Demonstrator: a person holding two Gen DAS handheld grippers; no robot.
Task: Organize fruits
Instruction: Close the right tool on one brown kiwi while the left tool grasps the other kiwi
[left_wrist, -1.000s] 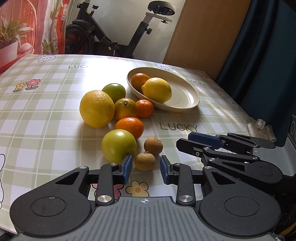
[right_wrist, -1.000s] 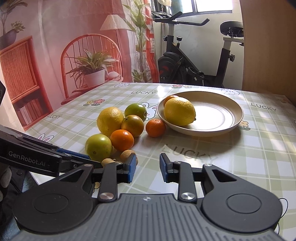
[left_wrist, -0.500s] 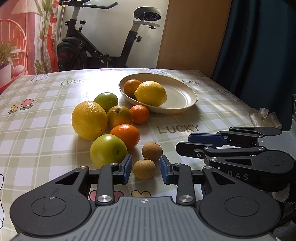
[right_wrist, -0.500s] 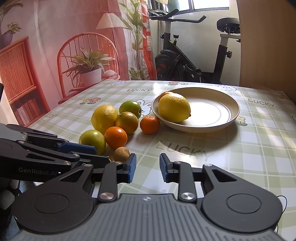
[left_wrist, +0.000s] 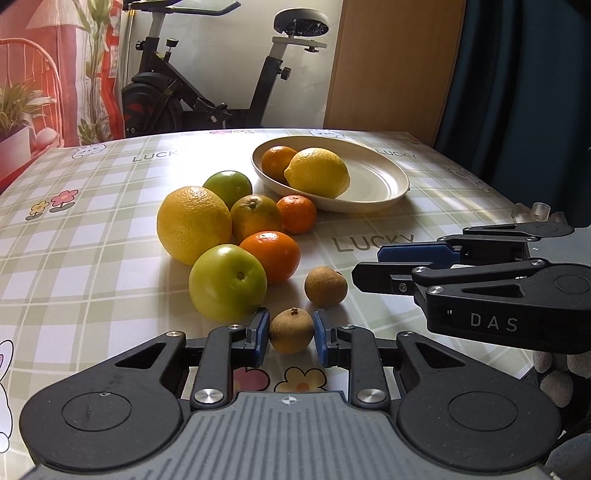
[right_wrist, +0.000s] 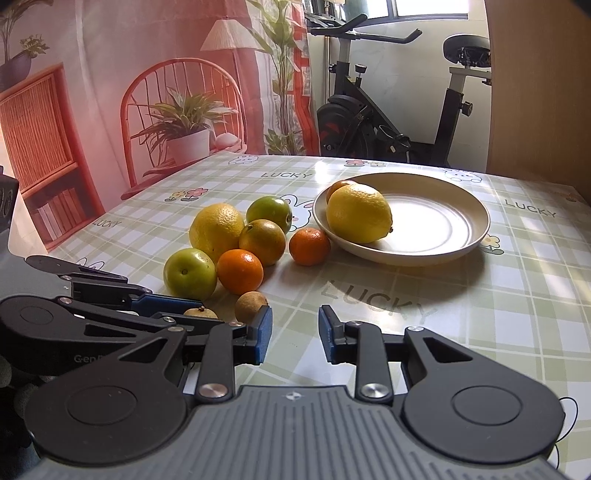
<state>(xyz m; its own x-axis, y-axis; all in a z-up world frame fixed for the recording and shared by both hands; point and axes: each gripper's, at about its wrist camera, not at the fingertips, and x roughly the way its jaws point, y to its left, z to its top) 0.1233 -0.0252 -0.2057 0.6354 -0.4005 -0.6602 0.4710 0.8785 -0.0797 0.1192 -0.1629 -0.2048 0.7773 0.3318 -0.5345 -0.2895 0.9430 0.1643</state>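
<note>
The near brown fruit (left_wrist: 291, 330) sits on the surface (left_wrist: 92, 258) between the blue pads of the left tongs (left_wrist: 288, 338), which are spread with a gap on each side of it, not gripping. A 2nd brown fruit (left_wrist: 325, 286) lies just beyond it, a little to the right. Behind them is a tight cluster: a green apple (left_wrist: 227, 282), an orange (left_wrist: 271, 255), a big yellow citrus (left_wrist: 194, 224), a greenish-orange fruit (left_wrist: 255, 218), a small mandarin (left_wrist: 296, 214) and a lime-green fruit (left_wrist: 228, 187). Further back, the cream plate (left_wrist: 384, 184) holds a lemon (left_wrist: 317, 172) with another orange (left_wrist: 279, 160) touching it behind. The right tongs (right_wrist: 294, 334) hover released over bare checked cloth, to the right of the 2 brown fruits, holding nothing. An exercise bike (left_wrist: 207, 85) stands behind the surface.
</note>
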